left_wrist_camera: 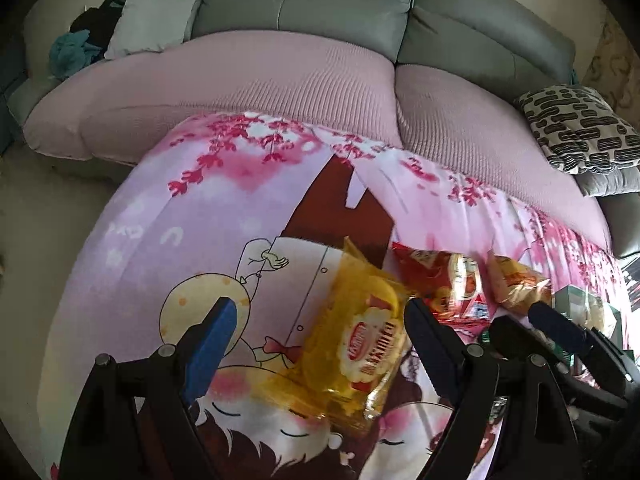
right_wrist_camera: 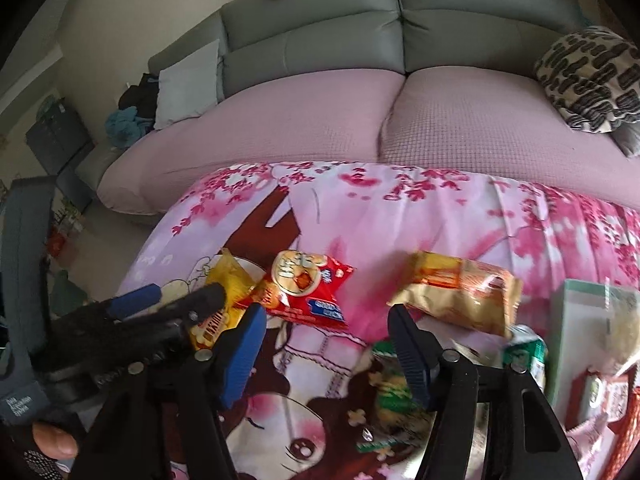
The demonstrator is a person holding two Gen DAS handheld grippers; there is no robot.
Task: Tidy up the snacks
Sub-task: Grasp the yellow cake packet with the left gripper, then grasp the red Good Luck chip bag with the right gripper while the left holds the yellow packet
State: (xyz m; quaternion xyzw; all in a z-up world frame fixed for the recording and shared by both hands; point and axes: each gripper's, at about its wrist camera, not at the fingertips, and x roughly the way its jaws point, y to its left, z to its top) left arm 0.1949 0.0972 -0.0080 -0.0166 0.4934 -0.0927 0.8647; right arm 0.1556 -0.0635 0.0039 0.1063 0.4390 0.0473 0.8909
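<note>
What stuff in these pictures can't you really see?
- Green snack packet, right wrist view: the right gripper's finger covers part, and it's blurred.
- Yellow snack packet, same view: the left gripper hides its lower half.
- Clear box: cut off by the right edge.

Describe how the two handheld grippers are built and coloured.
Both look alike. The left gripper has black angular plastic fingers with round silver pivot bolts; the blue ribbed pads line their inner faces. The right gripper has the same black frame and blue pads. No cables are visible.
</note>
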